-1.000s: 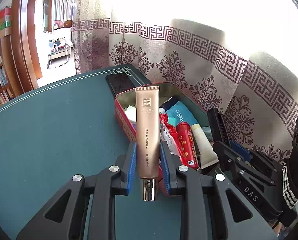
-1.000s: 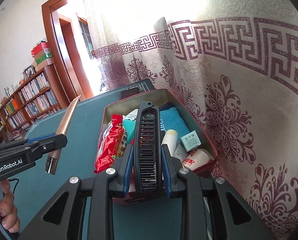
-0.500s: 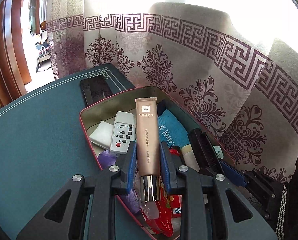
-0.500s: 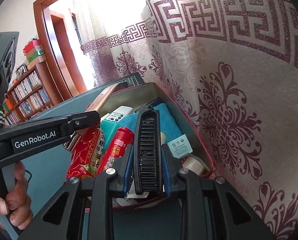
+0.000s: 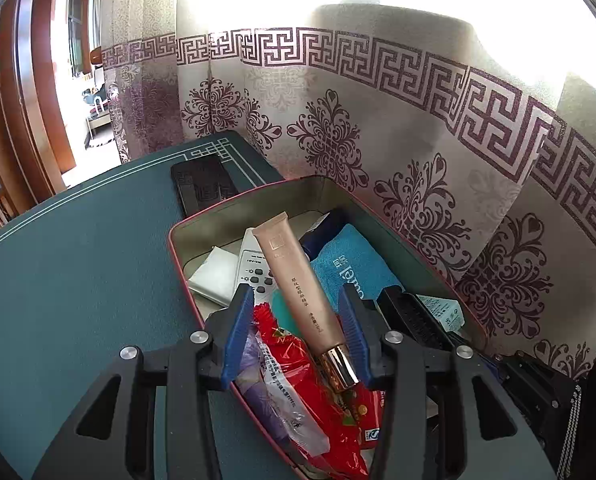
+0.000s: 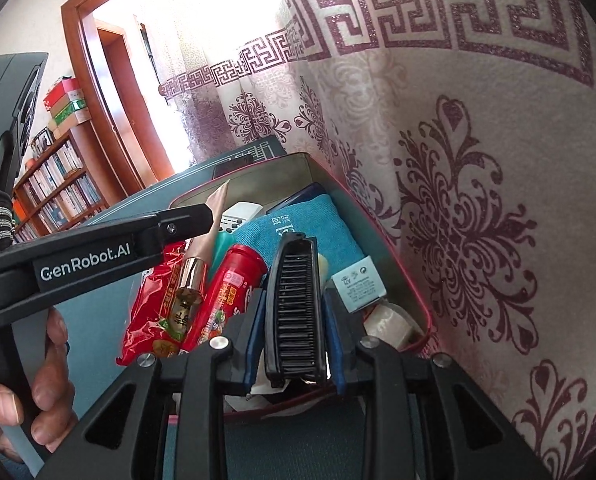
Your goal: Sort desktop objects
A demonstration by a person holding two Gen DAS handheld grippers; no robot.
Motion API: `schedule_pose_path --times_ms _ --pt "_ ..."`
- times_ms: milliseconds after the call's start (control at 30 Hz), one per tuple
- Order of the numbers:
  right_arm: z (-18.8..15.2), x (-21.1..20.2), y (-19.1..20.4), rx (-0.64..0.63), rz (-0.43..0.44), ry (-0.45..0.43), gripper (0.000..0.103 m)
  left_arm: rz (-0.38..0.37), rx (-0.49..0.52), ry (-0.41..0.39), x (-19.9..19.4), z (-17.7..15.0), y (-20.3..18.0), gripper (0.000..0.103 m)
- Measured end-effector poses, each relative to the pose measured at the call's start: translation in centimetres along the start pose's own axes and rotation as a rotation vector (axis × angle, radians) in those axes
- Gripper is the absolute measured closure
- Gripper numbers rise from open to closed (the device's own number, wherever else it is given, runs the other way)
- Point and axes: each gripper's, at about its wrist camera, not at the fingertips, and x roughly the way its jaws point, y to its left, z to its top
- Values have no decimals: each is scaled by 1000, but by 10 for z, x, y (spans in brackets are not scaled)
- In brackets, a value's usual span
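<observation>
A red tin box (image 5: 186, 224) with several items stands on the green table by the curtain. My left gripper (image 5: 296, 300) is open above it. A rose-gold cream tube (image 5: 302, 292) lies loose and tilted between the jaws, resting on the box contents; it also shows in the right wrist view (image 6: 196, 256). My right gripper (image 6: 292, 304) is over the box's near end with its jaws slightly apart around a black folding comb (image 6: 294, 292), which looks released. The box (image 6: 418, 304) holds a red snack pack (image 6: 154, 300), a red bottle (image 6: 226, 292) and a blue cloth (image 6: 298, 224).
A black phone (image 5: 202, 184) lies on the green table (image 5: 78, 264) behind the box. A patterned curtain (image 5: 418, 128) hangs close behind and to the right. A white remote (image 5: 254, 268) and a small teal-labelled box (image 6: 358, 280) lie in the tin. A bookshelf stands far left.
My left gripper opened and let go of the cream tube, which tipped onto the box contents. My right gripper moved lower over the box and its jaws parted a little around the comb.
</observation>
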Motion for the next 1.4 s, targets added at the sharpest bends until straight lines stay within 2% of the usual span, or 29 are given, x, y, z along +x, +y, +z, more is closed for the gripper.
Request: schedule_pose_path --times_ms 67,100,133,200,267,533,600,800,1067,1133,1233,1333,1400 --pt "-1 -3 -1 7 3 -1 65 31 4 -11 -5 -2 2 55" --pt "-2 -4 -1 11 2 -5 55 50 6 -17 -8 -2 2 52" --pt "-2 -7 -1 13 -1 -12 51 67 9 -27 -12 -3 3 49" --pt "-3 -13 -1 16 -8 -30 31 98 16 -50 -20 -5 4 44" --pt "-3 -19 0 12 -14 -53 22 132 24 -72 -28 -6 5 40" --pt "-9 -28 10 -18 -33 -59 19 223 53 -144 -65 -12 6 37" --pt "-10 -27 12 -16 -34 -59 18 236 60 -157 -73 -13 7 34" --pt "-13 -28 20 -22 -32 -62 18 249 65 -182 -92 -19 6 24" --pt "-11 -35 34 -64 -46 -85 17 243 46 -172 -103 -27 9 23" --pt "-12 -39 36 -69 -54 -96 17 243 42 -173 -105 -29 10 19" --pt "-11 -44 39 -72 -62 -112 16 251 41 -179 -109 -32 10 19" --pt "-11 -48 42 -73 -74 -126 14 244 36 -181 -113 -34 11 19" --pt "-11 -50 44 -78 -80 -131 9 242 36 -181 -116 -35 11 19"
